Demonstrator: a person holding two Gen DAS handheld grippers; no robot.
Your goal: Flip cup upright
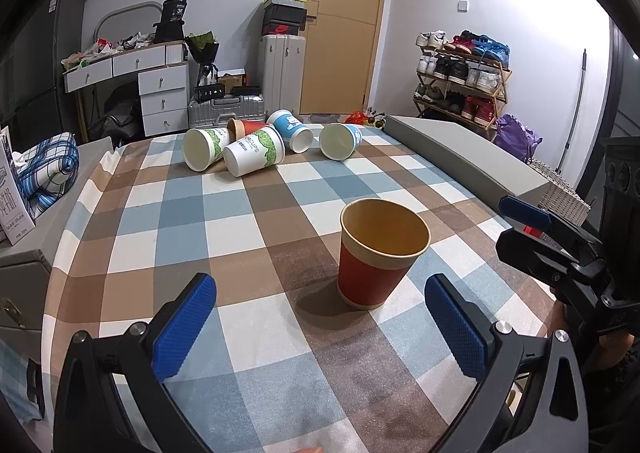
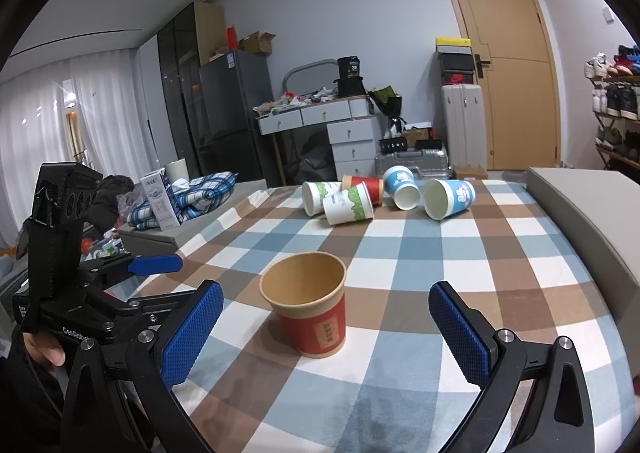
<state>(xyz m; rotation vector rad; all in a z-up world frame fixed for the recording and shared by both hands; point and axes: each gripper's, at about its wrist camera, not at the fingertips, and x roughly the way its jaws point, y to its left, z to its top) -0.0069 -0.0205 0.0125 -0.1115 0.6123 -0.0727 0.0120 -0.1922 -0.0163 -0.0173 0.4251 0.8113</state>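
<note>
The red cup [image 1: 379, 253] stands upright on the checked tablecloth [image 1: 224, 229], mouth up, just ahead of the left gripper [image 1: 320, 333] and a little toward its right finger, touching neither pad; from the right gripper [image 2: 326, 337] it sits ahead and slightly toward the left finger, likewise free of both pads; both grippers have their blue fingers spread wide apart and hold nothing; so for this cup the flip looks done and released. Well beyond the fingertips, at the far edge of the cloth, five more cups lie on their sides in a loose cluster: two green-and-white cups [image 1: 224, 149], a second red cup [image 1: 246, 128] partly hidden behind them, and two blue-and-white cups [image 1: 316, 135]; if the task covers them all, I judge most of the work remains, and the next step would be reaching forward to one of those.
</note>
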